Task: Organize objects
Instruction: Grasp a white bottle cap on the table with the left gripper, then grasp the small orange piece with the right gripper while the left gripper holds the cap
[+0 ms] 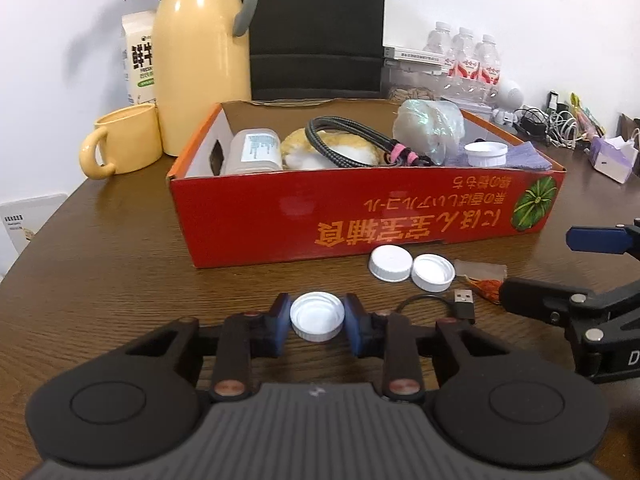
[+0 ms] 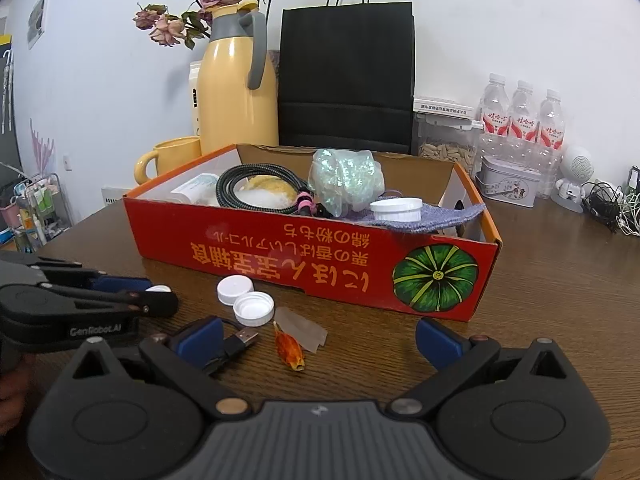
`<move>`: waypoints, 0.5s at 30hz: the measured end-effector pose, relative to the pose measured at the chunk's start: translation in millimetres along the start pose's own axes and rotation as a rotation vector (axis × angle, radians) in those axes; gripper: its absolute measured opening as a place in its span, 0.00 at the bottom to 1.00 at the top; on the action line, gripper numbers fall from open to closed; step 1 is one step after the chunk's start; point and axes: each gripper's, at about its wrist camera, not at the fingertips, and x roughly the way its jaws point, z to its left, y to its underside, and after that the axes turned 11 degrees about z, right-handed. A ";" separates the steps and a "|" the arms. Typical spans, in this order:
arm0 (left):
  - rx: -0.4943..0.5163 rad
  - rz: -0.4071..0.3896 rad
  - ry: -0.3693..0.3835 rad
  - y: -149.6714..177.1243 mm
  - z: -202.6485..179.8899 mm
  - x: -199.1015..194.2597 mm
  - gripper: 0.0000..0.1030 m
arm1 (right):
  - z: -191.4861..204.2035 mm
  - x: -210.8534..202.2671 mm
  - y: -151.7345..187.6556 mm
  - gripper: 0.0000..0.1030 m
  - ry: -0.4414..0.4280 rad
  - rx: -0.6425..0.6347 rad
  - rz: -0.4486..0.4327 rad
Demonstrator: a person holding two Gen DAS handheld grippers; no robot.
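A white bottle cap (image 1: pixel 317 322) sits on the wooden table with my left gripper (image 1: pixel 317 326) shut on it, blue pads pressing both sides. In the right wrist view the left gripper (image 2: pixel 160 292) shows at the left. Two more white caps (image 1: pixel 391 263) (image 1: pixel 433 273) lie side by side before the red cardboard box (image 1: pixel 360 216). My right gripper (image 2: pixel 318 340) stands open low over the table. Between its fingers lie a USB plug (image 2: pixel 240 340), an orange dried petal (image 2: pixel 289 348) and a clear scrap (image 2: pixel 300 330). The box (image 2: pixel 280 256) holds a braided cable (image 2: pixel 240 188), a white lid (image 2: pixel 397 209) and a shimmery bag (image 2: pixel 346 184).
Behind the box stand a yellow thermos (image 1: pixel 200 60), a yellow mug (image 1: pixel 120 140), a black paper bag (image 2: pixel 346 76) and water bottles (image 2: pixel 522 116). A tin (image 2: pixel 508 184), a tissue pack (image 1: pixel 612 156) and tangled cables (image 1: pixel 552 124) crowd the right rear.
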 end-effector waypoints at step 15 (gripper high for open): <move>-0.037 -0.052 0.006 1.6 8.5 -12.4 0.28 | 2.2 -2.1 0.9 0.79 0.003 -0.019 -0.009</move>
